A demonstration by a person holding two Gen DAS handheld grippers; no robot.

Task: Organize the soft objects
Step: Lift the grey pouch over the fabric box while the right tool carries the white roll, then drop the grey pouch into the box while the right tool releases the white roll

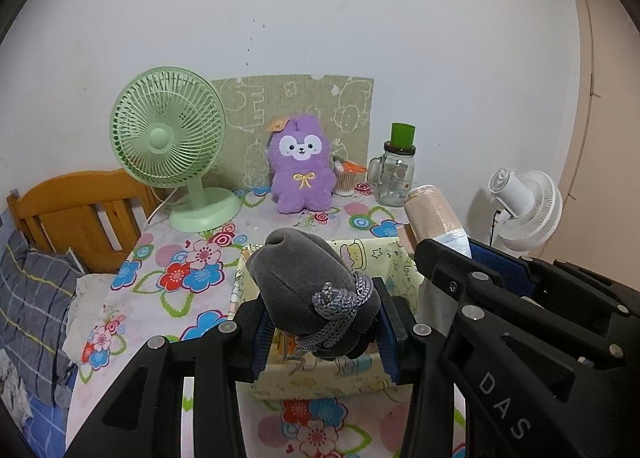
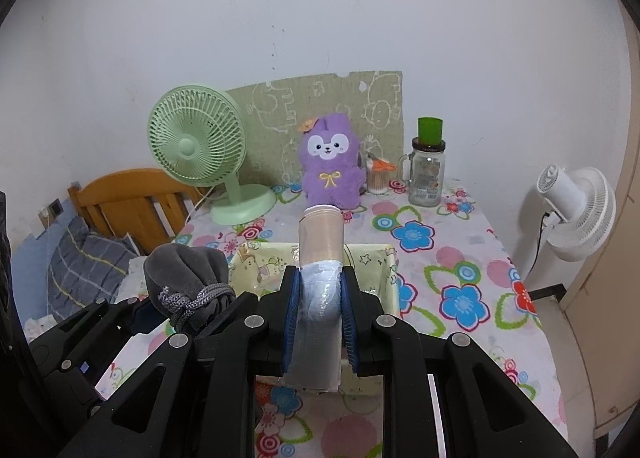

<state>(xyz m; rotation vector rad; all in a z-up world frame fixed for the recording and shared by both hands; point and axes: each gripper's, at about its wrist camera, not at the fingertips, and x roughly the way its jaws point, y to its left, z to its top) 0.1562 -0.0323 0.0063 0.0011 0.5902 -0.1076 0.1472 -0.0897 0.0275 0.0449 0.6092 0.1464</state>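
Left wrist view: the left gripper (image 1: 325, 332) is clamped partway on a grey drawstring pouch (image 1: 308, 290); the right gripper (image 2: 320, 314) pinches a plastic-wrapped beige roll (image 2: 320, 254). Just beyond both fingertips sits the yellow fabric basket (image 2: 394, 282); farther off, a purple plush (image 2: 330, 162) and green fan (image 1: 168, 138)

Black left gripper (image 1: 322, 332), silver screws, blue-padded jaws; its neighbour lettered "DAS".

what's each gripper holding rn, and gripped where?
Left gripper clamps the grey drawstring pouch at its cinched, cord-tied neck. Right gripper pinches the beige roll in clear wrap at its near, plastic-covered end. Both are above the fabric basket.
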